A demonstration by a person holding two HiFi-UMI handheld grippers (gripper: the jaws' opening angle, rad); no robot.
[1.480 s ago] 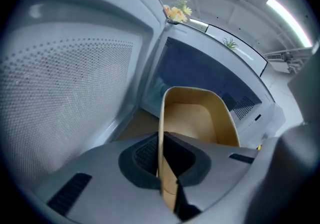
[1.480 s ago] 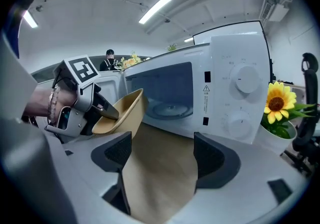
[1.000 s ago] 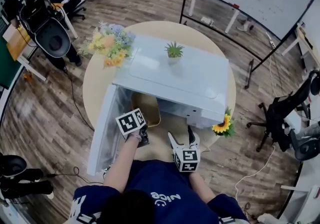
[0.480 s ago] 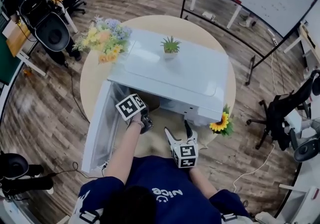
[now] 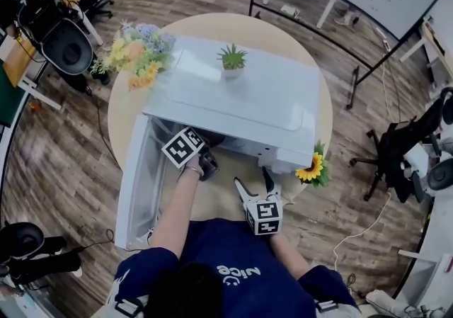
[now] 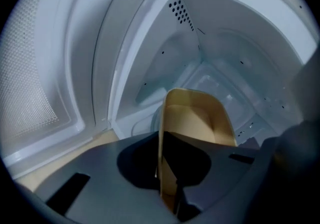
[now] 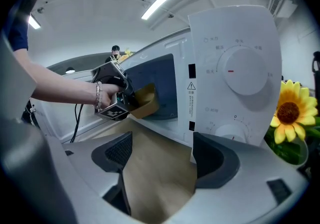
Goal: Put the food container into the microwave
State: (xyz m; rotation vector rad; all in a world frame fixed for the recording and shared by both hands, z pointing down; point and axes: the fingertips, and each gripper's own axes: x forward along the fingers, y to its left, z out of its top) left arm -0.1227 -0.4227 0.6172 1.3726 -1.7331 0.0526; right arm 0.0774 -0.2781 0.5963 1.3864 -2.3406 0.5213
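The tan paper food container [image 6: 197,118] is tilted and held by its rim, inside the white microwave's cavity [image 6: 220,63]. My left gripper [image 6: 167,168] is shut on that rim; in the right gripper view the left gripper [image 7: 117,106] and the container [image 7: 144,101] sit at the cavity mouth. From the head view the left gripper [image 5: 207,165] reaches under the microwave [image 5: 241,100], whose top hides the container. My right gripper [image 5: 253,180] hovers open and empty in front of the control panel [image 7: 235,73], with its jaws [image 7: 162,158] over the table.
The microwave door [image 5: 138,182] hangs open to the left. A small potted plant [image 5: 232,60] stands on the microwave. A flower bunch [image 5: 134,51] is at the table's back left, a sunflower [image 5: 312,166] at the microwave's right corner. The round table [image 5: 212,200] shows bare wood in front.
My left gripper has carried the container forward from the doorway into the cavity, out of the head view. The right gripper has stayed about where it was.
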